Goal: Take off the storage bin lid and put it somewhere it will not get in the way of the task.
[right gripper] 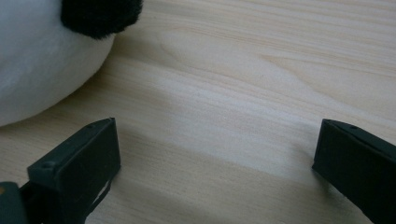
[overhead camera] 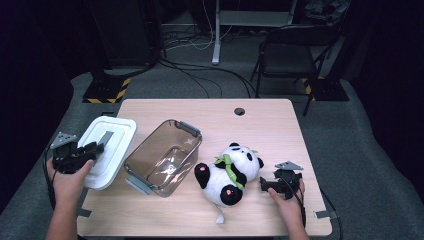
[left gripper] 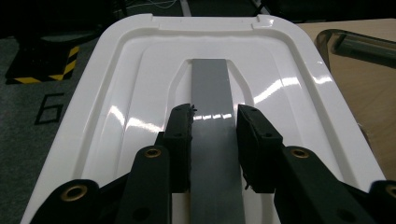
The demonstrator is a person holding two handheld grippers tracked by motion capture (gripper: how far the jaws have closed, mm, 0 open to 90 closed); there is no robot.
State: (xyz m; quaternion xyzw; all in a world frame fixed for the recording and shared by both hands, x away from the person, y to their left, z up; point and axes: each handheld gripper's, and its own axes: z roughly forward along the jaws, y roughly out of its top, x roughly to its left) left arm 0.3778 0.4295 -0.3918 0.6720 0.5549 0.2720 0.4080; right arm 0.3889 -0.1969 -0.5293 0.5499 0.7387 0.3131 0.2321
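One lid [overhead camera: 111, 150], one container [overhead camera: 165, 157], one plush panda [overhead camera: 229, 173].

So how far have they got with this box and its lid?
Early on, it seems. The lid is off the clear box, lying at the table's left edge. In hand: the left gripper is closed on the lid's grey handle. The box looks empty; the panda toy lies beside it, and the right gripper rests open nearby. Probably left: toy in, lid on.

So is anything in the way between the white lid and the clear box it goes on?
Nothing visible. The white plastic lid, gripped by its grey handle strip in the left gripper, sits right beside the open, empty clear plastic box. The panda plush lies on the box's far side.
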